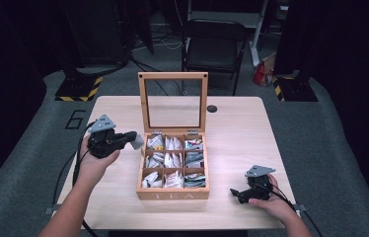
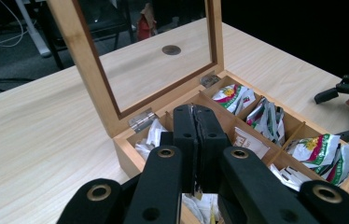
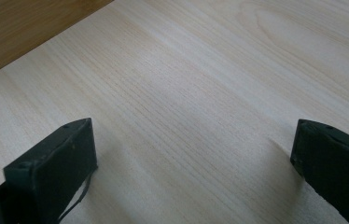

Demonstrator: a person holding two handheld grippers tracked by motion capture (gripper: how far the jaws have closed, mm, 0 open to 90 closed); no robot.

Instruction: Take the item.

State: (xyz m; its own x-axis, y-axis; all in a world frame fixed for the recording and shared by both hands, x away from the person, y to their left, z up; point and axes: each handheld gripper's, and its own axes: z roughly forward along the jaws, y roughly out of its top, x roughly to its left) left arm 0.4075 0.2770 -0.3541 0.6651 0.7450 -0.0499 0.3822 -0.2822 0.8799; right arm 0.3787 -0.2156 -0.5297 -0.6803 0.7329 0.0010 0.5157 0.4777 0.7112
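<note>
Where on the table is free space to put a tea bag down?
The table is bare right of the tea box, up to the right gripper, and left of the raised lid. Crowded: the box's nine compartments, and its left side where the left gripper holds a tea bag.

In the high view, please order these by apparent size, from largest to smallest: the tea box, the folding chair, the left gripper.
1. Folding chair, though it stands farther from the camera.
2. Tea box, lid open.
3. Left gripper.

upright glass lid (image 1: 173,101) blocks the tea box (image 1: 172,194) from behind, bare table (image 1: 237,133) open either side
</note>
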